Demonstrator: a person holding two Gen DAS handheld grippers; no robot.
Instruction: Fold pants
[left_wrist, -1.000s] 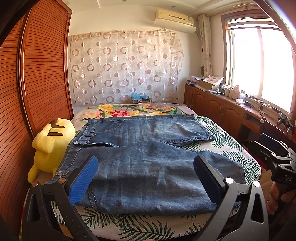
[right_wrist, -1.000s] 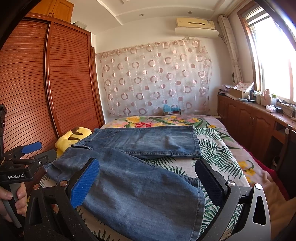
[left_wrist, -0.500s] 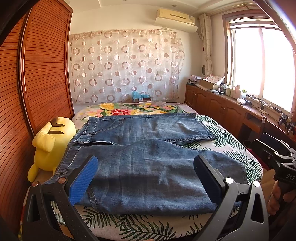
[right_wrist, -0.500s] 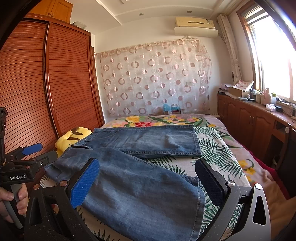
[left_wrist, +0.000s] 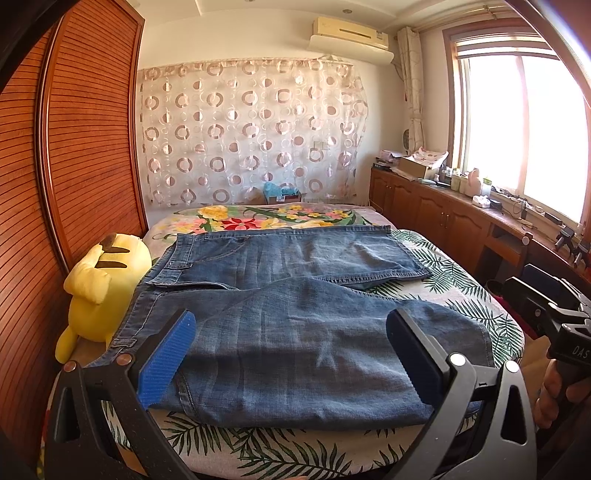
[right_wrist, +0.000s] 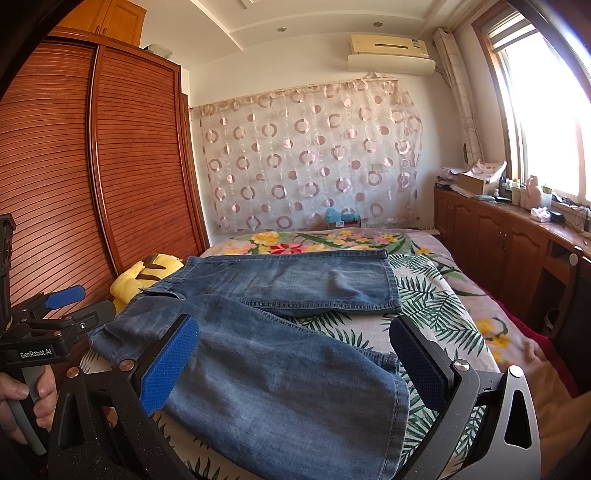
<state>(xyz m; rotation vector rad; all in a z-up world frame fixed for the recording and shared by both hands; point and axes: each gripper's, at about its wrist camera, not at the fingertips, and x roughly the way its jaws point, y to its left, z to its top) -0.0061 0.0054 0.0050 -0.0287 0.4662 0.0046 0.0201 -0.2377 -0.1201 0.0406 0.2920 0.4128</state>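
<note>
Your left hand-held gripper and right hand-held gripper both gape wide with nothing between the pads, hovering at the near edge of the bed. The jeans lie flat across the leafy bedspread — waistband at your left beside the yellow plush toy, one leg laid along the far side, the other spread just ahead of you. Bare bedspread shows to the right of the hems — toward the wooden cabinets — while the wardrobe closes off the left.
</note>
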